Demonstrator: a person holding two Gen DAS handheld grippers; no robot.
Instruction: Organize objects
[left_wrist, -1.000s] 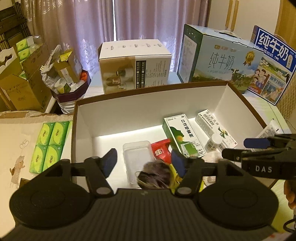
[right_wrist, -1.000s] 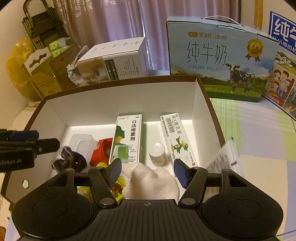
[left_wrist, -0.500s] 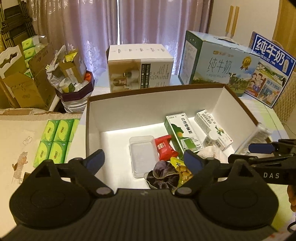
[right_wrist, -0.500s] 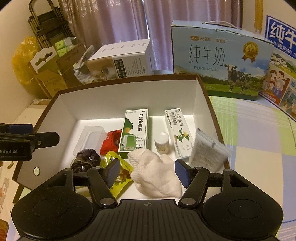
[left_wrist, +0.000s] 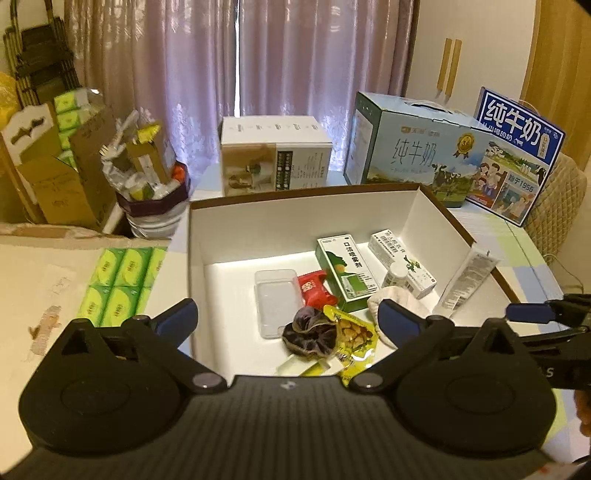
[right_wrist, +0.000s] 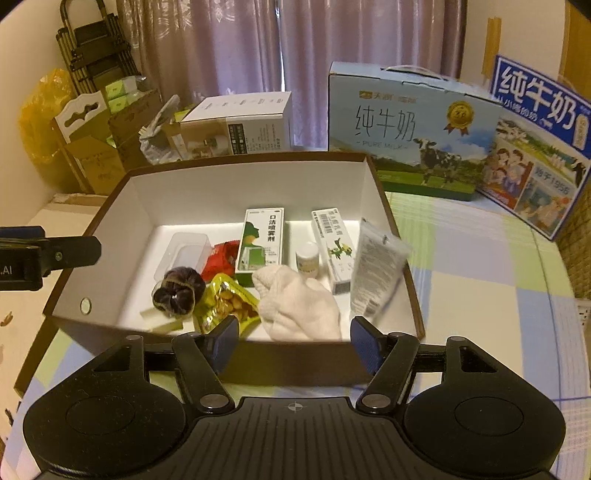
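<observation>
The open cardboard box (right_wrist: 207, 192), brown outside and white inside, sits on the counter (right_wrist: 480, 288) with the sorted items on its floor. A dark gathered scrunchie (right_wrist: 179, 291) lies near the front left, touching a glossy yellow snack pouch (right_wrist: 225, 302). A soft white knitted sock (right_wrist: 299, 302) lies slumped to the right of the pouch. Behind these lie a clear plastic tray (right_wrist: 184, 253), a red wrapper (right_wrist: 219, 258), a rigid green-and-white spray carton (right_wrist: 262, 240), a small white bottle (right_wrist: 307, 258) and a narrow white carton (right_wrist: 332, 247). A flat sachet (right_wrist: 376, 269) leans tilted against the right wall, partly over the rim.

The left claw (left_wrist: 286, 321) has just been opening and now stands wide, with nothing between its pads. The right claw (right_wrist: 293, 347) is parted and empty, hovering at the near wall.

Risks, as judged: the leaning sachet is light and poorly supported, and a knock to the box could tip it out onto the counter. The right claw sits close to the near wall and could catch the rim. The slick pouch and limp sock would slip or bunch if regripped.
</observation>
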